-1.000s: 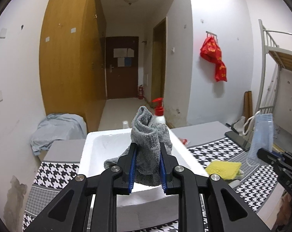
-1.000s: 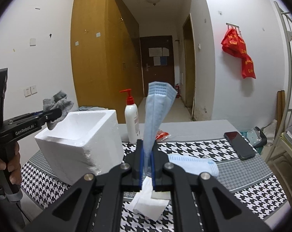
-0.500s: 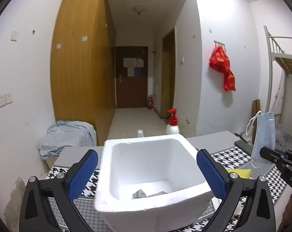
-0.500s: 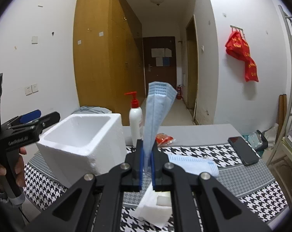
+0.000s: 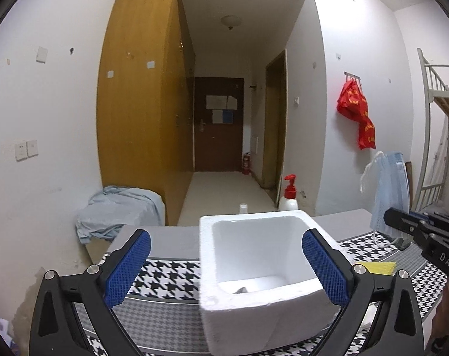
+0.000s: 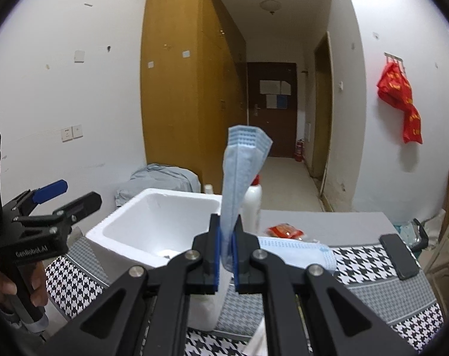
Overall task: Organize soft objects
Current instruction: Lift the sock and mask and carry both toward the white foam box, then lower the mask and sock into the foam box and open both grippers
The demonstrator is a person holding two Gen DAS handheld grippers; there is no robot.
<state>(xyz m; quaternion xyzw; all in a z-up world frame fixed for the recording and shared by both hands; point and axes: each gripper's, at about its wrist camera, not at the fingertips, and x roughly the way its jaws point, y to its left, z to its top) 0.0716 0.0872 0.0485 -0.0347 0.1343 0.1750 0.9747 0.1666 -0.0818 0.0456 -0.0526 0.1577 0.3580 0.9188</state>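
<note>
While the left gripper (image 5: pixel 226 262) hangs spread wide and empty before the white foam box (image 5: pixel 263 270), where a grey sock (image 5: pixel 241 289) lies inside, the right gripper (image 6: pixel 225 255) pinches an upright blue face mask (image 6: pixel 240 175).

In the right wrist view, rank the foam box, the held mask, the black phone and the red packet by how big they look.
1. Foam box
2. Held mask, though it sits right at the right gripper, so nearness inflates it
3. Black phone
4. Red packet
</note>
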